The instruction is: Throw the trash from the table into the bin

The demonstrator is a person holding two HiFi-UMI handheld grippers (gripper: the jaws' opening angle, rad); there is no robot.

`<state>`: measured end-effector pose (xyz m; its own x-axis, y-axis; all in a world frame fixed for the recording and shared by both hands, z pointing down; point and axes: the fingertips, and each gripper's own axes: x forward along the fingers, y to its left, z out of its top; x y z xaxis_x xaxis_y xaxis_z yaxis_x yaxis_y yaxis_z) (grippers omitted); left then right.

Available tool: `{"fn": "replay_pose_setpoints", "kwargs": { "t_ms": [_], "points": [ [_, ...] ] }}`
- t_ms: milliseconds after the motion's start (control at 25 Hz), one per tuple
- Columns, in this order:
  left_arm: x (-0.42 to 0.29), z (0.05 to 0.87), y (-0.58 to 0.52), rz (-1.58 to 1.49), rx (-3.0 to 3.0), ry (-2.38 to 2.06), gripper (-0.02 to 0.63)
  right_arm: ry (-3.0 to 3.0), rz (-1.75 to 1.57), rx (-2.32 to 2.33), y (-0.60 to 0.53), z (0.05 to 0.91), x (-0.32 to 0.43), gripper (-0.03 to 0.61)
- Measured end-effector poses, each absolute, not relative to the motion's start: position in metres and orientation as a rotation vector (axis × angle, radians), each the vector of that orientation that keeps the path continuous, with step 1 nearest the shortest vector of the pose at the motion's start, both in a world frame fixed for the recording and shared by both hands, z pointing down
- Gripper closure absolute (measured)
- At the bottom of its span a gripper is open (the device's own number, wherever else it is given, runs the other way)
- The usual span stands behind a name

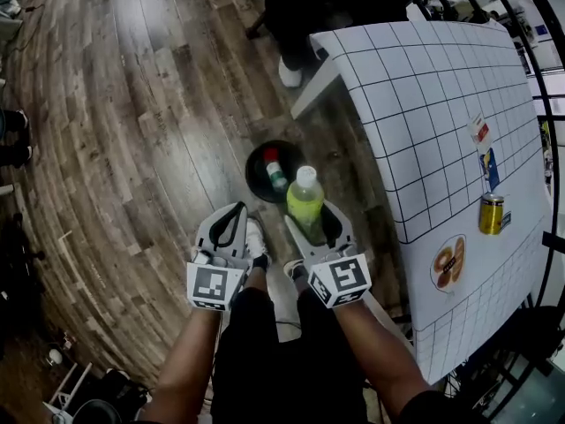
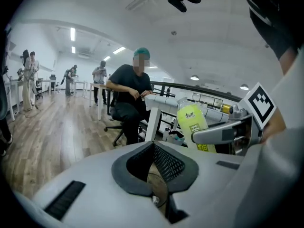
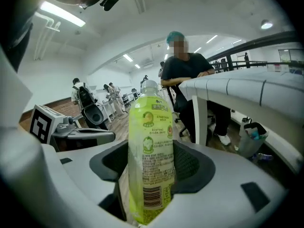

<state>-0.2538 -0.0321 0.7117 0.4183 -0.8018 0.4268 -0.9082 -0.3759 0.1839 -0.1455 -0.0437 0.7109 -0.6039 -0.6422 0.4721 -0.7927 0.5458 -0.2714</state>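
**Green bottle held near the bin**

The left gripper has its jaws squeezed together with nothing in them. The right gripper grips the green bottle, which stands up straight. Just past the bottle, the black bin sits on the wood floor. Farther right, a yellow can stands on the white table.

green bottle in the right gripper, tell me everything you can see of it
The bottle is clear plastic, full of a yellow-green drink, with a pale cap on and a printed label that carries a barcode low down. It stands upright, and the right gripper has its jaws clamped on the lower half; nothing else touches it. In the head view it is held in the air, close beside the black bin on the floor.
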Motion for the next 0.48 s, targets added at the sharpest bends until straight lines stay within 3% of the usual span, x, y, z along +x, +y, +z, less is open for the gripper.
{"fn": "replay_pose_setpoints", "kwargs": {
  "t_ms": [480],
  "points": [
    [-0.238,0.796,-0.033,0.398,2.202,-1.445,0.592,-2.364,0.822,1.157,-0.046,0.825,-0.14,0.287]
  ]
}}
